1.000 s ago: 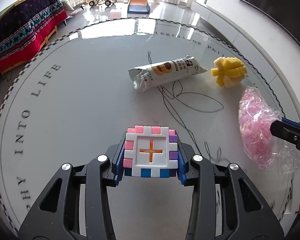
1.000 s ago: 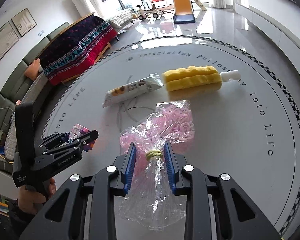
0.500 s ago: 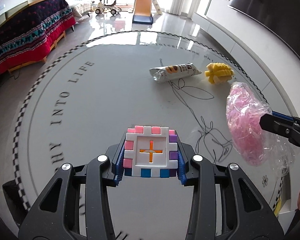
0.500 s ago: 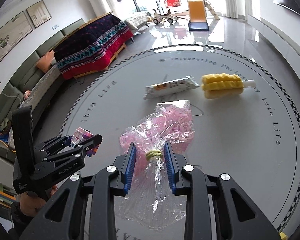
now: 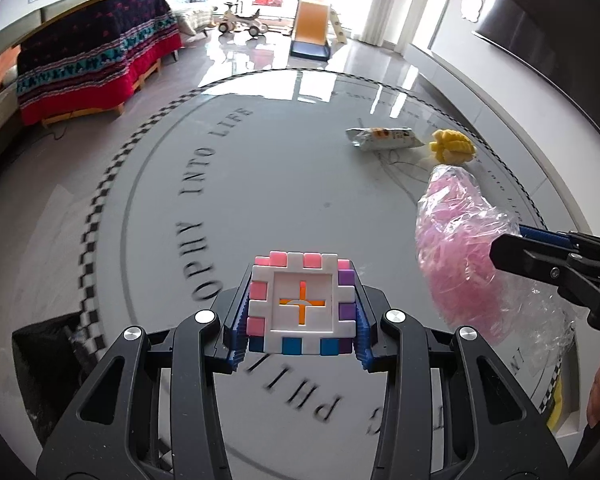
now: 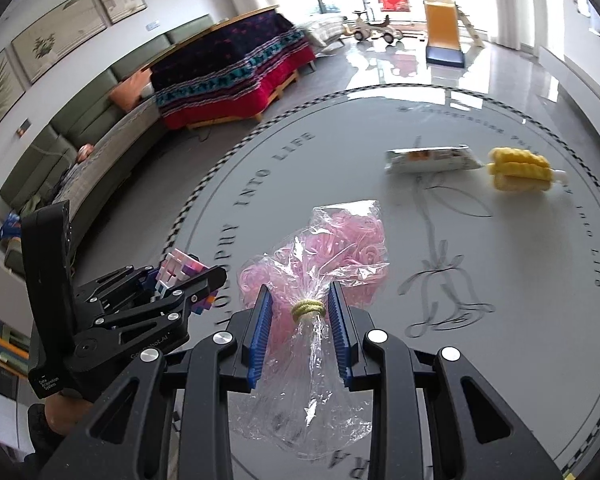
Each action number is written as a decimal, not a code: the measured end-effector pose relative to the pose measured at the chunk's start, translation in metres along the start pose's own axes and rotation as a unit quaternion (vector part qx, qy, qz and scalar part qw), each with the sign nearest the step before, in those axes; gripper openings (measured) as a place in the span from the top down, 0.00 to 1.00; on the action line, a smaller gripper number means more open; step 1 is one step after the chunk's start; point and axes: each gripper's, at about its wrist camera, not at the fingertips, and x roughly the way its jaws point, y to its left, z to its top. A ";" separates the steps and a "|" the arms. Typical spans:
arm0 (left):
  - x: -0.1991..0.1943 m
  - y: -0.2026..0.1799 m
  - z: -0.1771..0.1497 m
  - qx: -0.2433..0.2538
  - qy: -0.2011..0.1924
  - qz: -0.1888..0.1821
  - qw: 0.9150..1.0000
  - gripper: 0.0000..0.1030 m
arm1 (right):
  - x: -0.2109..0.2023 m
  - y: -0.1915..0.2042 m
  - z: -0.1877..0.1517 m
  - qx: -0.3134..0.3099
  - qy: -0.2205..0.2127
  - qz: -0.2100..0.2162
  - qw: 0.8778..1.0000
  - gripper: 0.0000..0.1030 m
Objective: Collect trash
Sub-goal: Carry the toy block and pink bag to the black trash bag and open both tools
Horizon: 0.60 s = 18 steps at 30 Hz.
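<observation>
A: What could go wrong from here?

B: The clear bag of pink strands (image 6: 332, 256) is gripped only at its gathered neck, beside the yellow tie (image 6: 307, 309). Thin film is likely to slide between ribbed pads, so the bag could be lost if it is swung. The block cube (image 5: 303, 305) is pinched on two sides only; a jolt might twist it loose. A dark bin bag (image 5: 48, 356), judged to be the drop point, is seen at the worktop (image 5: 284, 184) edge, and a release made short of it would leave the things on the floor.

A: How are the fingers set?

B: The left gripper (image 5: 302, 320) is clamped on the cube, partly closed, with the blue pads pressed against both sides. The right gripper (image 6: 302, 320) is narrowed onto the bag's neck, the film squeezed between the pads. Both loads are held clear above the worktop.

A: What is left to be collected?

B: A snack wrapper (image 6: 430, 159) and a yellow corn-shaped toy (image 6: 518, 170) are seen lying near each other at the worktop's far side, untouched.
</observation>
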 end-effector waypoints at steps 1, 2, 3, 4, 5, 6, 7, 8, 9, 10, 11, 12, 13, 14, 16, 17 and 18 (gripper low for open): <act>-0.004 0.004 -0.003 -0.002 -0.002 0.003 1.000 0.61 | 0.002 0.006 -0.001 -0.004 0.002 0.004 1.000 0.71; -0.008 0.009 -0.006 -0.006 -0.004 0.005 1.000 0.61 | 0.003 0.013 -0.003 -0.008 0.004 0.007 1.000 0.71; -0.012 0.013 -0.009 -0.008 -0.006 0.007 1.000 0.61 | 0.005 0.018 -0.004 -0.011 0.005 0.010 1.000 0.71; -0.017 0.017 -0.013 -0.011 -0.008 0.010 1.000 0.61 | 0.006 0.023 -0.005 -0.015 0.007 0.013 1.000 0.71; -0.021 0.022 -0.017 -0.014 -0.010 0.013 1.000 0.61 | 0.008 0.030 -0.007 -0.019 0.009 0.017 1.000 0.71; -0.026 0.028 -0.021 -0.019 -0.012 0.018 1.000 0.61 | 0.010 0.040 -0.009 -0.025 0.011 0.020 0.999 0.71; -0.031 0.034 -0.026 -0.023 -0.014 0.023 0.999 0.61 | 0.012 0.049 -0.010 -0.030 0.014 0.024 0.999 0.71; -0.038 0.042 -0.032 -0.027 -0.016 0.029 0.999 0.61 | 0.014 0.059 -0.012 -0.037 0.016 0.028 0.999 0.71; -0.041 0.046 -0.036 -0.031 -0.017 0.033 0.999 0.61 | 0.016 0.065 -0.013 -0.042 0.018 0.032 0.998 0.71; -0.045 0.052 -0.041 -0.035 -0.016 0.038 0.999 0.61 | 0.018 0.074 -0.014 -0.049 0.021 0.037 0.998 0.71; -0.048 0.057 -0.045 -0.039 -0.016 0.043 0.998 0.61 | 0.019 0.080 -0.016 -0.054 0.022 0.040 0.998 0.71; -0.053 0.064 -0.051 -0.044 -0.016 0.049 0.998 0.61 | 0.022 0.090 -0.017 -0.060 0.024 0.046 0.997 0.71; -0.057 0.070 -0.057 -0.049 -0.017 0.056 0.997 0.61 | 0.024 0.099 -0.019 -0.066 0.027 0.053 0.996 0.71; -0.061 0.075 -0.060 -0.053 -0.017 0.060 0.997 0.61 | 0.026 0.106 -0.020 -0.070 0.028 0.057 0.995 0.71; -0.071 0.088 -0.070 -0.064 -0.020 0.070 0.995 0.61 | 0.031 0.126 -0.024 -0.084 0.034 0.070 0.993 0.71; -0.077 0.096 -0.076 -0.070 -0.021 0.077 0.994 0.61 | 0.033 0.133 -0.025 -0.089 0.036 0.074 0.993 0.71; -0.081 0.101 -0.080 -0.074 -0.023 0.082 0.994 0.61 | 0.036 0.144 -0.028 -0.096 0.039 0.081 0.991 0.71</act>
